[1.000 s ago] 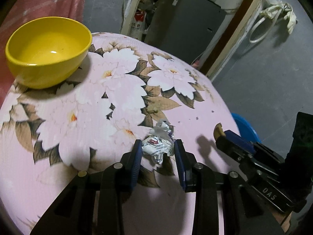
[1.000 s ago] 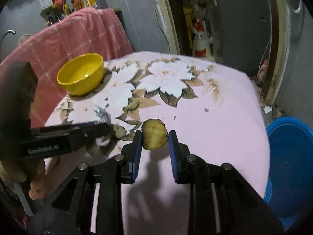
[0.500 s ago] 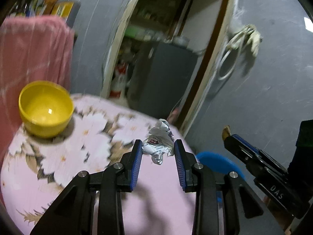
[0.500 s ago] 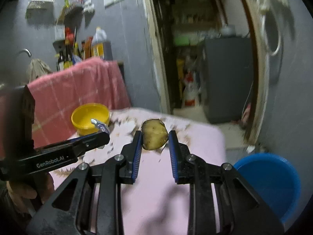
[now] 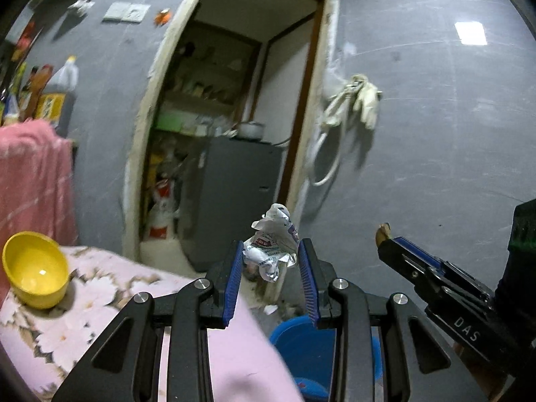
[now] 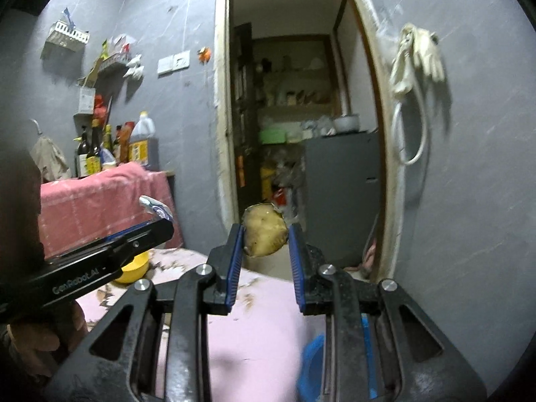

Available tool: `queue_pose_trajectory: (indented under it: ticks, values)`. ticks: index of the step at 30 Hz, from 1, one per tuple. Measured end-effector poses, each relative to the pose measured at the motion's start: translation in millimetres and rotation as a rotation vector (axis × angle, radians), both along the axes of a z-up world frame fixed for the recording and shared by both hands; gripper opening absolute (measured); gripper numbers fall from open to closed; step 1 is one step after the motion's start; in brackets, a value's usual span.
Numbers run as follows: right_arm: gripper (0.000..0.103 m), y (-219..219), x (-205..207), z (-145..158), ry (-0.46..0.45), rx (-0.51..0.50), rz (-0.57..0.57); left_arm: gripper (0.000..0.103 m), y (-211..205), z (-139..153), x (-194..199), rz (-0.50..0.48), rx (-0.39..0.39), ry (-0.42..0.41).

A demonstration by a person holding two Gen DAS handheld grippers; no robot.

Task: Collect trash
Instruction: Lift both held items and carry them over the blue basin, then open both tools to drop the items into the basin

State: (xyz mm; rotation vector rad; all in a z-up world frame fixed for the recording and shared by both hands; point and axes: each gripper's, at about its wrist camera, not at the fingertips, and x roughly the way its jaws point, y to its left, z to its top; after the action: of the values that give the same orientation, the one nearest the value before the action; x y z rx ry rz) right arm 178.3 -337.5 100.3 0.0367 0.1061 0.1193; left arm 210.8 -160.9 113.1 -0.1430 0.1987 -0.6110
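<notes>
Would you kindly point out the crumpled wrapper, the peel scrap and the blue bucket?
crumpled wrapper (image 5: 272,251): left wrist view, printed middle of the wad.
peel scrap (image 6: 264,234): right wrist view, its pale face.
blue bucket (image 5: 301,338): left wrist view, inner wall below the fingers.

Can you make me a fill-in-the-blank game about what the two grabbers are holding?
1. The left gripper pinches a crumpled ____.
2. The right gripper pinches a brownish ____ piece.
3. The bowl on the flowered table is ____.
4. The tub beyond the table's edge is ____.

Missing words: wrapper; peel; yellow; blue
</notes>
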Motion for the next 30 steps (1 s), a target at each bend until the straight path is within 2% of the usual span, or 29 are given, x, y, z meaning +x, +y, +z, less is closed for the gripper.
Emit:
queue_pose_trajectory:
  ticks: [6, 16, 22, 30]
  values:
    - [0.034, -32, -15, 5, -0.016, -0.009, -0.063, 0.029, -40, 1, -5, -0.065, 0.023, -0.022]
    - [0.034, -79, -18, -18, 0.047, 0.027, -0.131, 0.029, -92, -18, 4, -0.129, 0.084, 0.036]
    - [0.034, -97, -6, -38, 0.112, 0.058, -0.149, 0.03, -113, -37, 18, -0.143, 0.132, 0.107]
    - [0.034, -114, 14, -70, 0.209, 0.098, -0.159, 0.03, -133, -73, 43, -0.154, 0.202, 0.246]
